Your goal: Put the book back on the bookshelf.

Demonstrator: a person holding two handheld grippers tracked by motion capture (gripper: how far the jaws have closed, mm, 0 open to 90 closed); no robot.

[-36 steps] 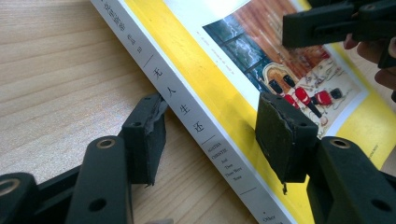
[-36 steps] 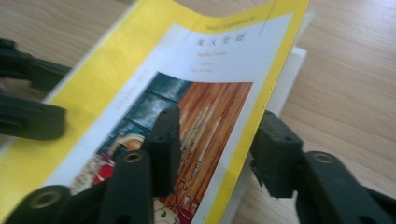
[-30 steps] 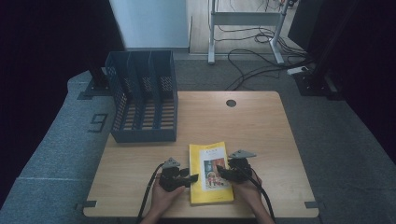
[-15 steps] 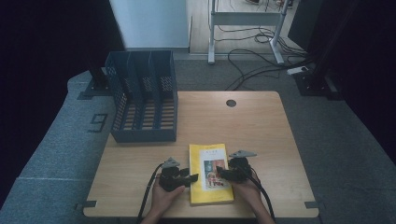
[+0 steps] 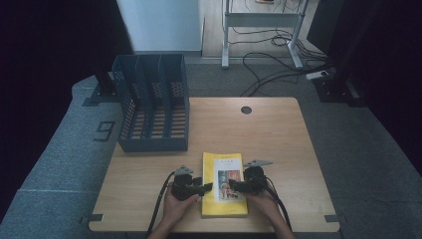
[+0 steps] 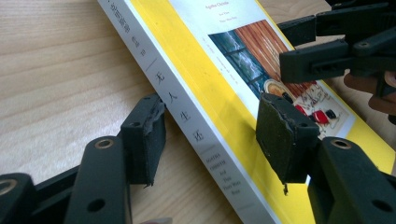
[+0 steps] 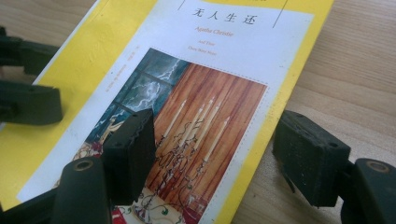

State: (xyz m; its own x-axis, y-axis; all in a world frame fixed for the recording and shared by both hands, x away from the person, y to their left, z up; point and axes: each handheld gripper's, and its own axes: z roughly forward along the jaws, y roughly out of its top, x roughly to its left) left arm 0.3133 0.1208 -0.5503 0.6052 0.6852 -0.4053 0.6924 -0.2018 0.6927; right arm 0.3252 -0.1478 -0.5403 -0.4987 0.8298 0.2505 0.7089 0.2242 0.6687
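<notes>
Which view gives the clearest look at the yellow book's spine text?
The left gripper view: the book's spine runs across it close up, its printed characters legible, with the left gripper open astride that edge. The right gripper view shows the book by its front cover. The high view shows the book whole, lettering too small.

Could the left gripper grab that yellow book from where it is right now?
Probably yes. The left gripper is open, its jaws astride the spine edge of the yellow book, one over the cover, one beside the spine on the table. Nothing lies between.
</notes>
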